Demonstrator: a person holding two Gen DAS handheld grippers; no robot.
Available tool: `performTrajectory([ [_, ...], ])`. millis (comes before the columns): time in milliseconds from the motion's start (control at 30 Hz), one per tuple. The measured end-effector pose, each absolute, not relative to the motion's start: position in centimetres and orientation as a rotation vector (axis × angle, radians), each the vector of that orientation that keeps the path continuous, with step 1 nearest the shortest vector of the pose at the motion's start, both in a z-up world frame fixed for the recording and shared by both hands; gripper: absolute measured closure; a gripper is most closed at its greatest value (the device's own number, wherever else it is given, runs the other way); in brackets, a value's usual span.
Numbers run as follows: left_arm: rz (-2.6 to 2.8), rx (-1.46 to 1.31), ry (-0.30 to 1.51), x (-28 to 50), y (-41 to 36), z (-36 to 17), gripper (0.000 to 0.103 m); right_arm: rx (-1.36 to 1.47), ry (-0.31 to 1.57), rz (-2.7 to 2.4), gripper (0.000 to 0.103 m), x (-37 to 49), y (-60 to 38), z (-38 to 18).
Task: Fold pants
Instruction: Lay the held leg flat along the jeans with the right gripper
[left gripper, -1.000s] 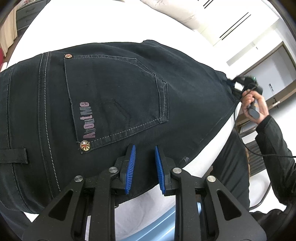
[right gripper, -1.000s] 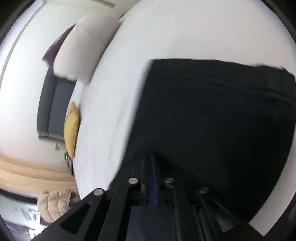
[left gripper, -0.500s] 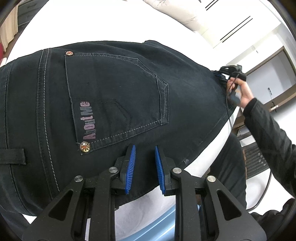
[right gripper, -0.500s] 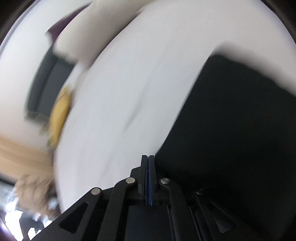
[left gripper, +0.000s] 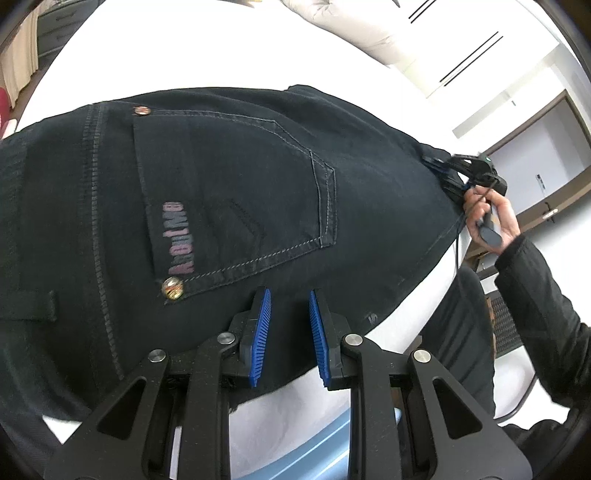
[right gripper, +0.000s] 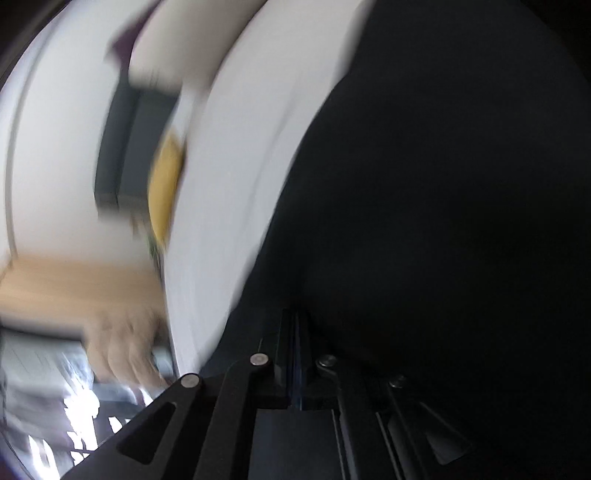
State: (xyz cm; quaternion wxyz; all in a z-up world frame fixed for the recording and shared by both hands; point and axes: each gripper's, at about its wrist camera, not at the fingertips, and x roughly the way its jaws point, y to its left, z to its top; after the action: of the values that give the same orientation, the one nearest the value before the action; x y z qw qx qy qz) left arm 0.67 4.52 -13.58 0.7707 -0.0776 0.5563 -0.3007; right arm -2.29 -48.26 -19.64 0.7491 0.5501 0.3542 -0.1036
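White bed (left gripper: 229,48) under my work. Pale pillow (left gripper: 354,26) at far end. Brown-framed door (left gripper: 535,147) on wall to my right. Pale blue edge (left gripper: 325,439) just below bed. Right view blurred: yellow cushion (right gripper: 166,192) beside dark sofa (right gripper: 125,147), wood floor (right gripper: 70,284).

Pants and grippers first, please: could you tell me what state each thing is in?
pants: lying on the white bed, back pocket up, one end gripped
left gripper: open, over the pants' near edge, holding nothing
right gripper: shut on the pants' fabric; view blurred
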Motion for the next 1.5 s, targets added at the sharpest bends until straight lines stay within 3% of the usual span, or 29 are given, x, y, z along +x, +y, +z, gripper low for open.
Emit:
performTrajectory([
  [100, -0.606, -0.154, 1.18, 0.0, 5.9, -12.6, 0.082, 1.113, 0.698, -0.522, 0.102, -5.2, -52.2, -16.0],
  [133, -0.589, -0.163, 1.17, -0.2, 6.5, -12.0, 0.082, 1.12, 0.681, -0.552, 0.095, -6.0, -52.3, -15.1],
  [233, -0.578, -0.212, 1.106, 0.5, 7.7, -9.9, 0.082, 1.118, 0.638, -0.357, 0.095, -6.6, -49.6, -12.4],
  [367, -0.621, -0.195, 1.053, 3.9, 4.6, -9.2, 0.082, 1.072, 0.782, 0.058, 0.095, -4.3, -38.4, -12.3],
  [533, -0.566, -0.093, 1.143, 6.5, 2.1, -13.6, 0.082, 1.077, 1.004, 0.278, 0.095, -1.4, -26.7, -17.8],
  [567, -0.592, -0.133, 1.131, 6.4, 2.9, -13.9, 0.082, 1.079, 1.048, 0.24, 0.103, -1.3, -26.7, -19.1],
  [867, -0.445, -0.279, 1.073, 5.3, 13.4, -12.8, 0.082, 1.189, 0.837, -0.15, 0.103, -5.0, -38.4, -18.0],
  [933, -0.422, -0.252, 1.037, 5.6, 13.4, -11.1, 0.082, 1.141, 0.829, -0.235, 0.095, -5.9, -39.3, -16.1],
  [1100, -0.537, -0.231, 0.987, 8.3, 7.6, -8.4, 0.082, 1.124, 0.945, 0.185, 0.095, 0.4, -29.8, -14.4],
  [1267, -0.494, -0.181, 1.153, 12.8, 2.4, -13.0, 0.082, 1.05, 1.123, 0.382, 0.092, 8.6, -20.2, -16.9],
  [1300, -0.48, -0.181, 1.175, 13.1, 2.3, -13.9, 0.082, 1.056, 1.154, 0.355, 0.092, 10.4, -20.0, -18.2],
  [1367, -0.483, -0.235, 1.178, 13.4, 2.8, -14.7, 0.082, 1.045, 1.166, 0.244, 0.103, 12.3, -21.9, -20.1],
  [1500, -0.475, -0.249, 1.164, 14.0, 2.9, -14.5, 0.082, 1.177, 1.035, 0.164, 0.103, 14.9, -27.9, -21.3],
])
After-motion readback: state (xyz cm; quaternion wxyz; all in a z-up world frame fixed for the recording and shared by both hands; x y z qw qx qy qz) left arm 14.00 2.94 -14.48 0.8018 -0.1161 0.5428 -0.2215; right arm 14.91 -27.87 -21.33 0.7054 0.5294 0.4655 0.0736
